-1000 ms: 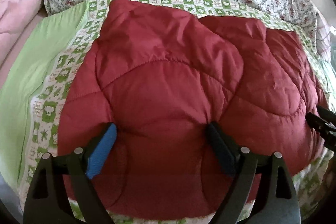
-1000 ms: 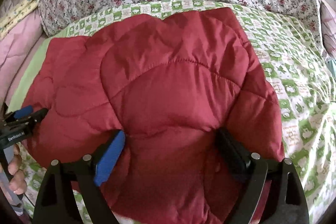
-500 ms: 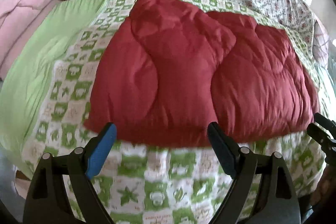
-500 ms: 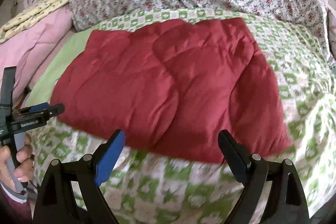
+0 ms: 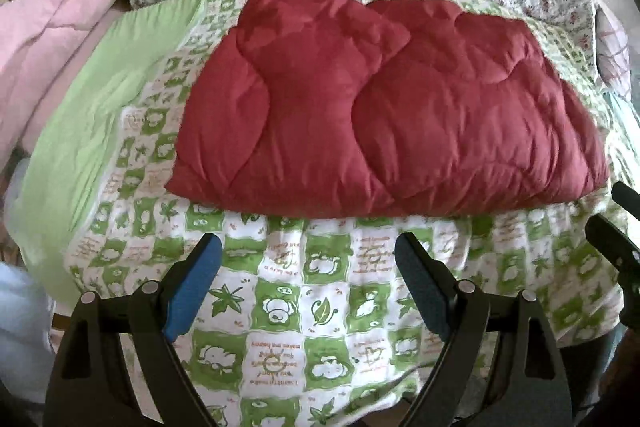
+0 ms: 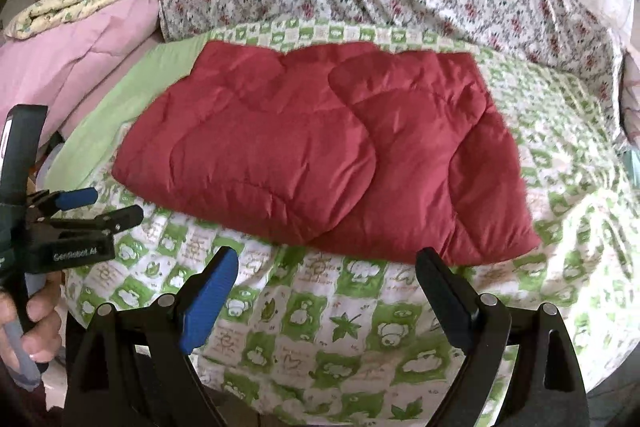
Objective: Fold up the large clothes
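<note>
The red quilted garment (image 5: 384, 115) lies folded, mid-bed on the green patterned sheet (image 5: 280, 307), with one flap overlapping the other. The left gripper (image 5: 308, 267) and right gripper (image 6: 326, 279) hang released and empty just off its near edge. Any further fold would go best with both taking matching corners and keeping the edges aligned.

"GenRobot.AI" on the left hand-held gripper (image 6: 100, 205), blurred unreadable lettering on checked sheet (image 5: 280, 355)

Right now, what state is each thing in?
Red quilted garment: folded, lying flat on the bed, untouched.
Green checked sheet: spread beneath it.
Left gripper: fingers open, empty.
Right gripper: fingers open, empty.
Pink quilt: bunched aside.
</note>
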`<control>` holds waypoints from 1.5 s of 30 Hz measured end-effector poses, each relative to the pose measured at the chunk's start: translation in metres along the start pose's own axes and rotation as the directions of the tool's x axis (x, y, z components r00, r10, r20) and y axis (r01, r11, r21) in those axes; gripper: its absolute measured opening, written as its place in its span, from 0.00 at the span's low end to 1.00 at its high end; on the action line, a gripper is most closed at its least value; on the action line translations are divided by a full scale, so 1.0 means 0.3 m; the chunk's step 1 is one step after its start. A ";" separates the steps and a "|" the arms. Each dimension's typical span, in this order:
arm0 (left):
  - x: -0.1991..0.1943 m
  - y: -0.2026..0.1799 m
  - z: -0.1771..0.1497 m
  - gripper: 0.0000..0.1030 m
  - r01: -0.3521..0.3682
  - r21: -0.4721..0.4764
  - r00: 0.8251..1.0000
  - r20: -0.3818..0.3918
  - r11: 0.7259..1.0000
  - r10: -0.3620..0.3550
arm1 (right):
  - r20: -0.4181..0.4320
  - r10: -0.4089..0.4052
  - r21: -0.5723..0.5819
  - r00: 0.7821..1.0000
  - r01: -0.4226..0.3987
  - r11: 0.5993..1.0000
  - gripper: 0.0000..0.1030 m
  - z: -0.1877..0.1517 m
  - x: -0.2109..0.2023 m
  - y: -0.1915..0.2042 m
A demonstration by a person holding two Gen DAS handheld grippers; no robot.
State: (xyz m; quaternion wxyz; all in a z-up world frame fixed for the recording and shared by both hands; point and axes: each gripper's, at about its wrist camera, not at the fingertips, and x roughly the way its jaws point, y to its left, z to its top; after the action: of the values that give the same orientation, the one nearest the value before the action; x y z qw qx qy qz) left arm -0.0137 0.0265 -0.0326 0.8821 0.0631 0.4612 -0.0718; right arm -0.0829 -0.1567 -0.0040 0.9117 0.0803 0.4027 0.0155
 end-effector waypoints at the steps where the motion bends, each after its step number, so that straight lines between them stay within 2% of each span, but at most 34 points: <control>1: -0.015 0.000 0.012 0.86 0.006 -0.001 1.000 0.010 1.000 -0.006 | 0.009 0.001 0.004 1.000 -0.001 1.000 0.90 0.008 -0.008 -0.003; 4: -0.034 -0.001 0.047 0.86 0.007 -0.001 0.999 0.031 1.000 -0.007 | 0.037 -0.009 0.021 0.999 0.009 1.000 0.96 0.046 -0.009 -0.022; 7: -0.023 -0.008 0.077 0.86 -0.016 0.007 0.999 0.042 1.000 0.016 | 0.027 -0.015 0.044 1.000 0.014 0.999 0.96 0.072 0.026 -0.044; 13: 0.035 -0.018 0.122 0.86 -0.034 0.004 0.999 0.014 0.999 0.034 | -0.011 -0.006 0.086 1.000 0.007 0.996 0.96 0.109 0.102 -0.077; 21: 0.034 -0.021 0.146 0.86 -0.033 -0.015 0.999 0.015 0.999 0.034 | -0.008 -0.002 0.118 1.000 0.003 0.993 0.96 0.129 0.112 -0.076; 45: -0.003 -0.051 0.173 0.86 -0.031 0.060 0.999 -0.022 0.998 0.033 | -0.129 0.026 0.038 0.991 -0.021 0.999 0.96 0.155 0.107 -0.031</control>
State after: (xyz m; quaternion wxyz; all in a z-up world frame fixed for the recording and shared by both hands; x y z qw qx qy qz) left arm 0.0248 0.0024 -0.0033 0.8755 0.0976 0.4679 -0.0707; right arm -0.0272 -0.1690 0.0019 0.8816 0.1006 0.4605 0.0240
